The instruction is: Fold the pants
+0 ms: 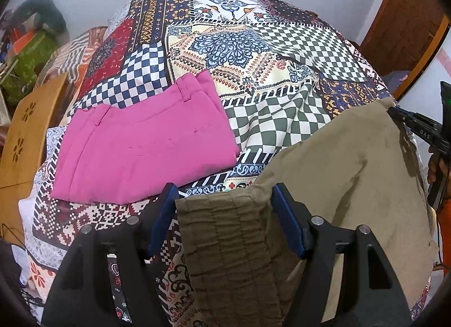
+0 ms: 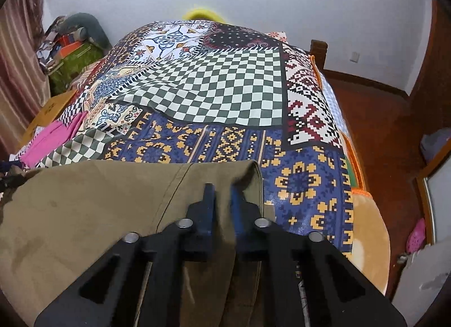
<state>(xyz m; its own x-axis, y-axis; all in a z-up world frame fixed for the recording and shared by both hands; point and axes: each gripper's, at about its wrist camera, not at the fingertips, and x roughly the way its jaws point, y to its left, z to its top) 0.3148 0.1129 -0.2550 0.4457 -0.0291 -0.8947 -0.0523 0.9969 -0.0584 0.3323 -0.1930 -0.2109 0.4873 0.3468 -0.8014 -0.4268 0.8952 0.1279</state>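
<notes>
Two grippers on khaki pants [image 1: 332, 163] at bed's [image 2: 214, 79] near edge, left gripper [image 1: 225, 200] released around waistband, right gripper [image 2: 222, 194] grasping hem, pink pants [image 1: 146, 141] folded beside.

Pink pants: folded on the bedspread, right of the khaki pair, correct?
Wrong side. The pink pants lie folded on the bedspread to the left of the khaki pants; the left wrist view shows it, and the right wrist view agrees.

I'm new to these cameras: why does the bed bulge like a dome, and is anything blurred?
Left wrist view: fisheye distortion domes the patterned bedspread; the pink pants look sharp. Right wrist view: same bulge, dark corners, and blur on the khaki pants at the right gripper.
</notes>
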